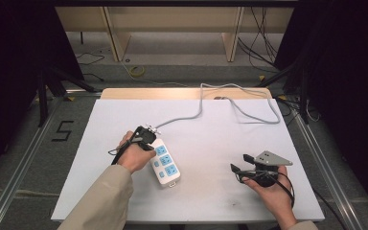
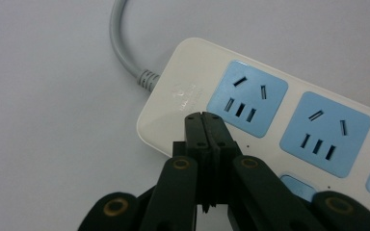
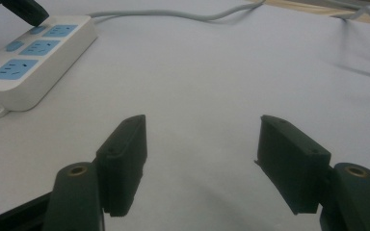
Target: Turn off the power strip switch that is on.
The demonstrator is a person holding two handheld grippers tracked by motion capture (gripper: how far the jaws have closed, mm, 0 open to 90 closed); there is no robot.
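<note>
On the power strip (image 2: 270, 115) the left gripper (image 2: 204, 118) rests, jaws closed (right gripper (image 3: 202, 144) jaws apart, empty).

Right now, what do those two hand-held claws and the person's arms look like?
Both are black. The left claw has flat ribbed pads and brass-coloured pivot rivets; the right claw carries a grey three-cornered plate. A thin black cable trails from each. The left sleeve is beige.
</note>
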